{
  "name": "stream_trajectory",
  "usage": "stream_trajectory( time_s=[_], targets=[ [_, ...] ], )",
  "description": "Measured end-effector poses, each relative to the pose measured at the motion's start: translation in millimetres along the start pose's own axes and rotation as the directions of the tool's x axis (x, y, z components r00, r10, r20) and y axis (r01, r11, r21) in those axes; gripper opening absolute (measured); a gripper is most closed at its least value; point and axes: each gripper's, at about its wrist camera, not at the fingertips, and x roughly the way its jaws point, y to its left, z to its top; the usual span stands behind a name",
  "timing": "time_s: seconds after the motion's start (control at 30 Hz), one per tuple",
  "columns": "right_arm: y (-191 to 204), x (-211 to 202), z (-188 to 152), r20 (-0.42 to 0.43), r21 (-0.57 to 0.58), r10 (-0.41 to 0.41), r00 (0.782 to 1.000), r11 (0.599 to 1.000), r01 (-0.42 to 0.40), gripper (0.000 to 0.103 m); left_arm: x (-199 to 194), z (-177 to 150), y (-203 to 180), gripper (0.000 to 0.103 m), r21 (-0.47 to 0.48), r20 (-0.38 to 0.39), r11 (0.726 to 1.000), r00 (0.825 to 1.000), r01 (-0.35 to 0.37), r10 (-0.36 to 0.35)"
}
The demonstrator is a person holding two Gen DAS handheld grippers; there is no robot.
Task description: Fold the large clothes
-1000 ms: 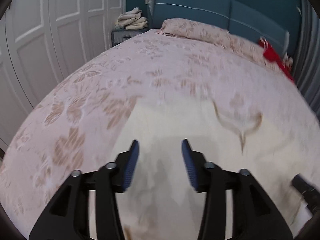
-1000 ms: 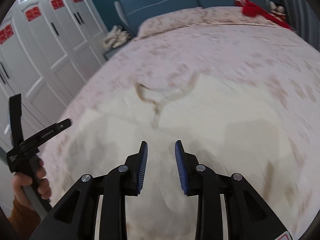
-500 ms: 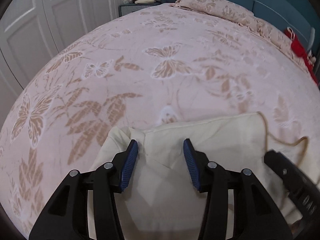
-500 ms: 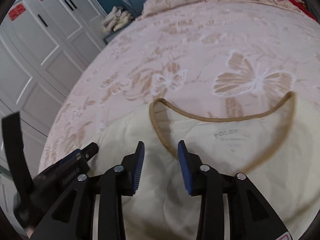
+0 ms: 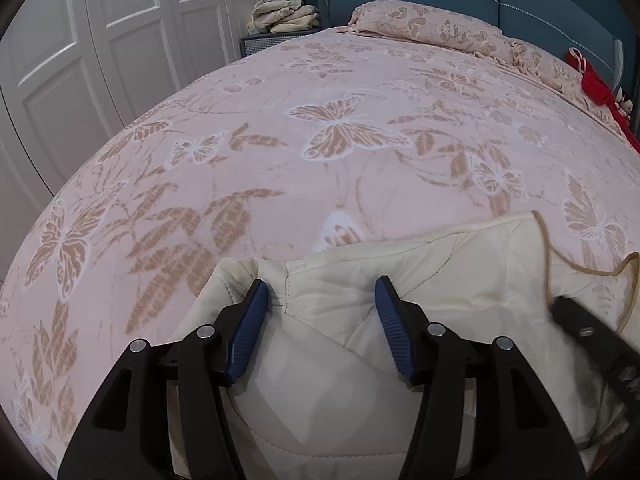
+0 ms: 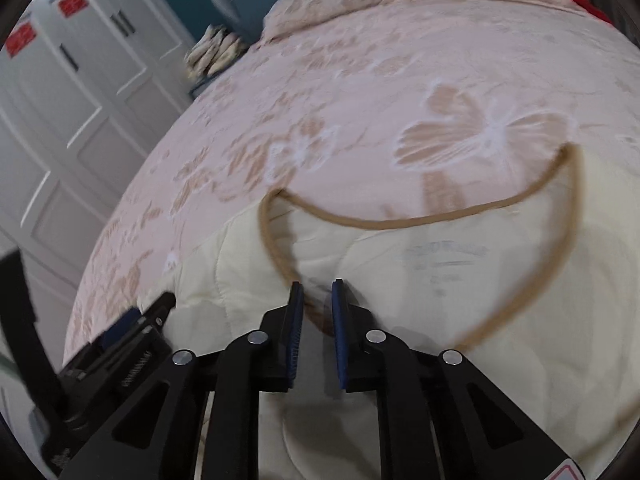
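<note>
A cream quilted garment (image 5: 460,264) with a tan-trimmed neckline (image 6: 384,224) lies on the bed. My left gripper (image 5: 322,296) is open, its jaws wide on either side of the garment's shoulder seam near the sleeve. My right gripper (image 6: 317,292) has narrowed around the tan collar edge at the neckline's left side, with a small gap showing between the pads. The right gripper also shows at the right edge of the left wrist view (image 5: 592,340), and the left gripper shows at the left of the right wrist view (image 6: 120,332).
The pink butterfly-print bedspread (image 5: 320,128) covers the bed. A pillow (image 5: 432,28) and a red item (image 5: 596,84) lie by the teal headboard. Folded clothes (image 5: 284,12) sit on a nightstand. White wardrobe doors (image 5: 80,40) stand to the left.
Both grippers have dropped and moved forward to the garment's top edge. The right jaws have narrowed around the collar. The left jaws stay wide open over the shoulder.
</note>
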Motion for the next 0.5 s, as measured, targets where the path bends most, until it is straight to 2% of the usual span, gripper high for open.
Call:
stream_trajectory(
  time_s=[0.07,0.13,0.2,0.23,0.3,0.33,0.37,0.4,0.43,0.5],
  targets=[
    [-5.6,-27.3,1.3,0.058,0.009,0.003,0.998,1.000,-0.004,0.013,-4.9,3.8,0.9,0.055,0.001,-0.009,1.000,1.000,0.004,-0.004],
    [-20.3,-62.8,3.0,0.122,0.016,-0.015,0.992,1.000,0.013,0.014,-22.0,9.2,3.8,0.055,-0.004,0.019,1.000,1.000,0.019,-0.019],
    [-47.7,-96.4,5.9,0.189,0.020,-0.083,0.979,0.997,0.081,0.017,-48.2,15.5,2.7,0.055,-0.014,0.069,0.997,0.995,0.076,-0.075],
    [-60.5,-104.0,6.8,0.202,0.027,-0.124,0.972,0.992,0.121,0.018,-61.3,19.6,-2.9,0.055,-0.015,0.081,0.992,0.989,0.128,-0.126],
    [-94.9,-107.6,8.7,0.180,0.068,-0.198,0.964,0.980,0.189,0.021,-76.5,26.1,-24.8,0.059,0.001,0.065,0.975,0.973,0.224,-0.223],
    [-107.4,-105.3,7.7,0.160,0.096,-0.209,0.965,0.976,0.196,0.021,-79.7,27.3,-40.4,0.061,0.014,0.040,0.962,0.961,0.273,-0.274],
    [-123.6,-101.3,6.4,0.130,0.137,-0.215,0.968,0.971,0.197,0.021,-80.7,26.8,-64.7,0.064,0.034,-0.004,0.938,0.939,0.344,-0.344],
    [-135.9,-97.4,4.3,0.109,0.171,-0.209,0.972,0.967,0.189,0.015,-78.6,25.4,-80.4,0.066,0.050,-0.038,0.923,0.924,0.381,-0.379],
    [-142.7,-94.8,3.7,0.099,0.185,-0.204,0.974,0.965,0.183,0.013,-75.1,21.6,-100.0,0.066,0.071,-0.078,0.909,0.911,0.411,-0.406],
    [-146.8,-87.9,1.6,0.086,0.176,-0.193,0.977,0.969,0.176,0.014,-67.1,8.8,-137.8,0.066,0.137,-0.136,0.895,0.903,0.425,-0.408]
  ],
)
